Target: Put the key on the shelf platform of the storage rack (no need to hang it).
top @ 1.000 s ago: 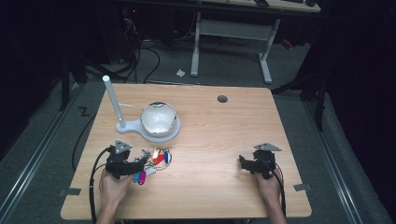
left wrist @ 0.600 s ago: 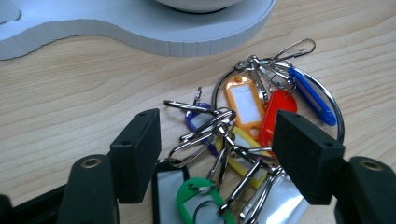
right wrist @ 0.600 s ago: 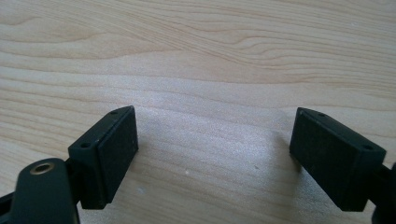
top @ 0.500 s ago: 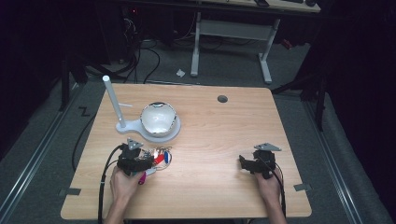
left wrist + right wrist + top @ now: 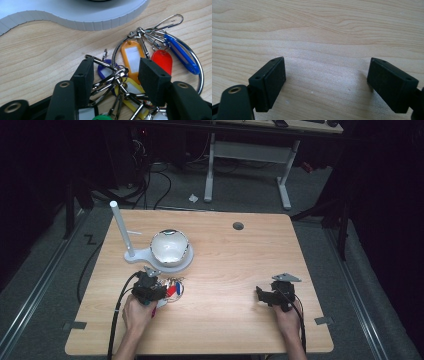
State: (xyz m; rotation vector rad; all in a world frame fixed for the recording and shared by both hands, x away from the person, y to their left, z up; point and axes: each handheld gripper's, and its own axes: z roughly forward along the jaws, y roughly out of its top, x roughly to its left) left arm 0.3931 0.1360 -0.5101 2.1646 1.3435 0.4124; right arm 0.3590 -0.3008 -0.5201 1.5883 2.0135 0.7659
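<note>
While left tongs [image 5: 115,75] have just been closing around the key bunch [image 5: 140,75] (not yet clamped), right tongs [image 5: 327,82] gape over bare counter [image 5: 317,30]

My left gripper [image 5: 113,76] over the key bunch [image 5: 140,75]

I see my two black jaws rising from the bottom edge, half apart and just closing in, with a tangle of steel rings [image 5: 112,77] between them; I can't tell whether the pads press on it yet. Ahead lie the tags: orange [image 5: 132,56], red [image 5: 162,61], blue [image 5: 180,53], purple [image 5: 103,71] and yellow [image 5: 132,90], with a green one [image 5: 101,117] at the bottom edge. A big wire ring [image 5: 197,67] loops round the right side. All rests on the wooden tabletop [image 5: 45,50], near a white ridged base [image 5: 75,15] at the top.
</note>
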